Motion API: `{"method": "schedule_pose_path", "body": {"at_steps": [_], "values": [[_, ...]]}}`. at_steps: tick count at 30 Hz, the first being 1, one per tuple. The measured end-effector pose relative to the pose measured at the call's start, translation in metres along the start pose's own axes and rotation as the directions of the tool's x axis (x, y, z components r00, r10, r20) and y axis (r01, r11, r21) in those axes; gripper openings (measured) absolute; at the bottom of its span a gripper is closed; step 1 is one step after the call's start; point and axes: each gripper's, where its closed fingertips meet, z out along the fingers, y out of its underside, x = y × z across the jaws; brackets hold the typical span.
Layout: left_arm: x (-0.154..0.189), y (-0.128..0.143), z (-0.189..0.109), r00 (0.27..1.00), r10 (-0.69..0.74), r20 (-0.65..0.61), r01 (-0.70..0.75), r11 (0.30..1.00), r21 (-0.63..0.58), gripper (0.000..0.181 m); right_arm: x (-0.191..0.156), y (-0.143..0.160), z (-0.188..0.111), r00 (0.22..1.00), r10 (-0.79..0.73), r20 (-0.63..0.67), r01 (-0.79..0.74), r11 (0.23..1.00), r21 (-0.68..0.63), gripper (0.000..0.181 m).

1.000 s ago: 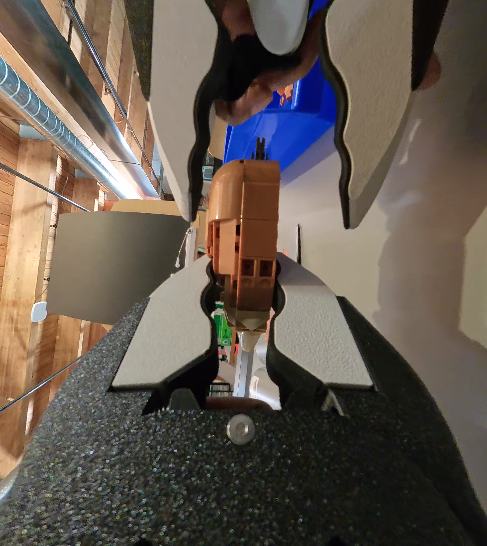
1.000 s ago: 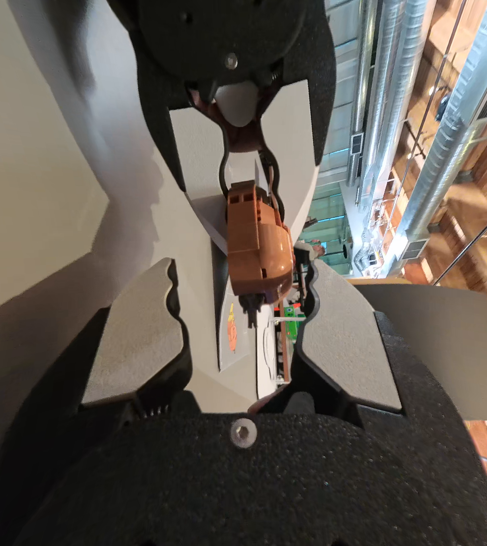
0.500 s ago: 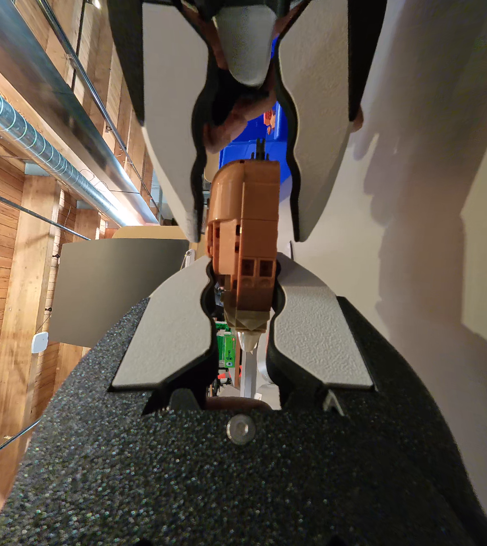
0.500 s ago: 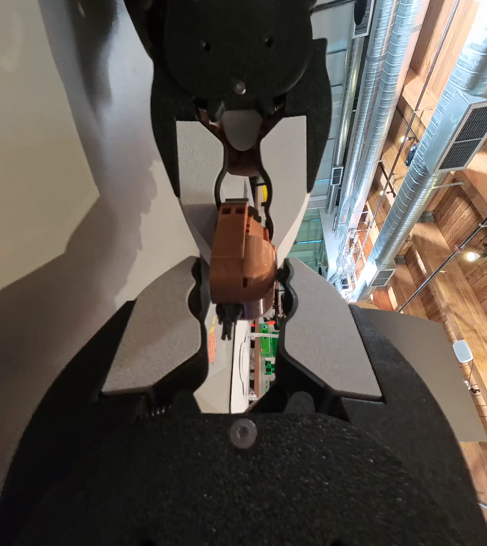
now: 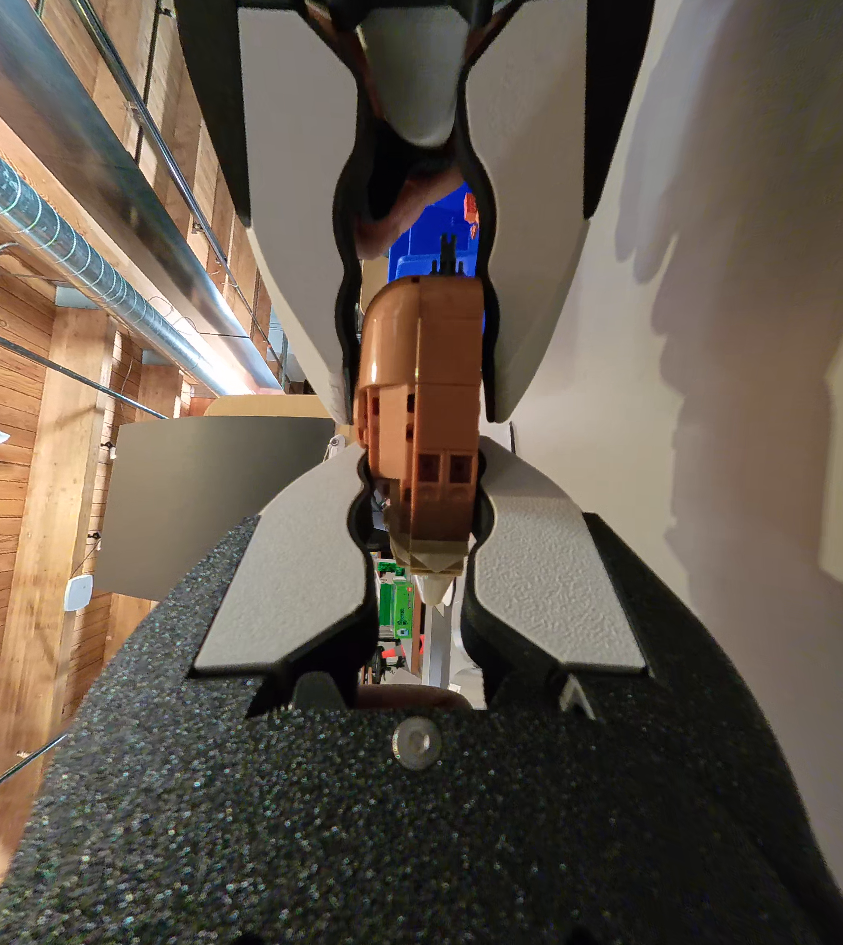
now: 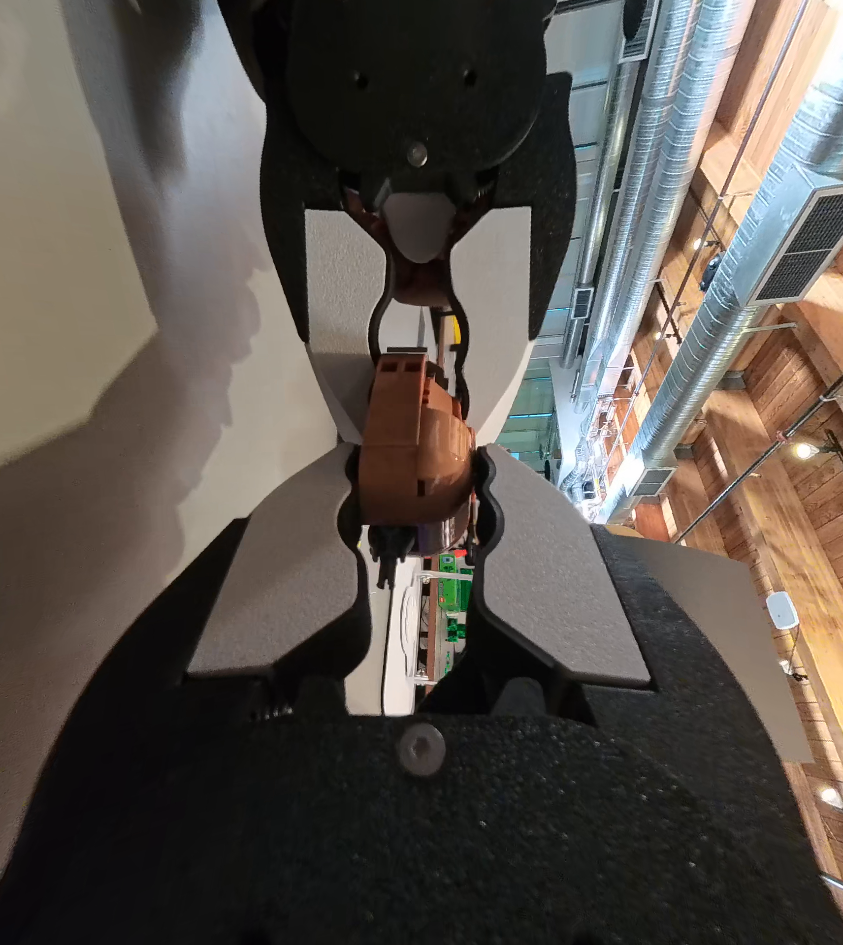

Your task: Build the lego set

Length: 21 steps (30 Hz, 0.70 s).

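A brown lego assembly (image 5: 419, 399) with a rounded end, a tan pointed tip (image 5: 435, 567) and a small black part (image 5: 446, 255) is held in the air between both grippers. My left gripper (image 5: 420, 486) is shut on its blocky end. My right gripper (image 5: 417, 358) faces it from above in the left wrist view and is shut on the rounded end. In the right wrist view my right gripper (image 6: 417, 470) clamps the rounded end of the assembly (image 6: 409, 460), and the left gripper (image 6: 417, 368) holds the far end.
The views are rolled sideways. The white table (image 5: 716, 460) fills one side. A blue bin (image 5: 424, 240) with orange pieces stands behind the right gripper. A grey panel (image 5: 215, 501), green boxes (image 5: 399, 608) and ceiling ducts (image 6: 716, 255) are in the background. Less than 4 cm separates the two grippers' tips.
My right gripper has moved in towards the left one and closed its open jaws on the rounded end of the assembly. The left gripper has kept its hold.
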Motion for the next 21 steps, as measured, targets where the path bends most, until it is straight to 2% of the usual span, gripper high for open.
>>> {"method": "schedule_pose_path", "body": {"at_steps": [13, 21], "values": [[-0.0014, -0.0008, 0.0014, 1.000, -0.024, -0.001, 0.024, 1.000, -0.010, 0.035, 0.0022, 0.0014, -0.0020, 1.000, -0.002, -0.004, 0.002, 1.000, -0.029, 0.041], [-0.0089, -0.0014, 0.0017, 0.999, -0.022, 0.047, 0.022, 1.000, -0.018, 0.038, 0.0072, 0.0018, -0.0037, 0.999, -0.025, -0.028, 0.023, 0.998, -0.057, 0.041]]}}
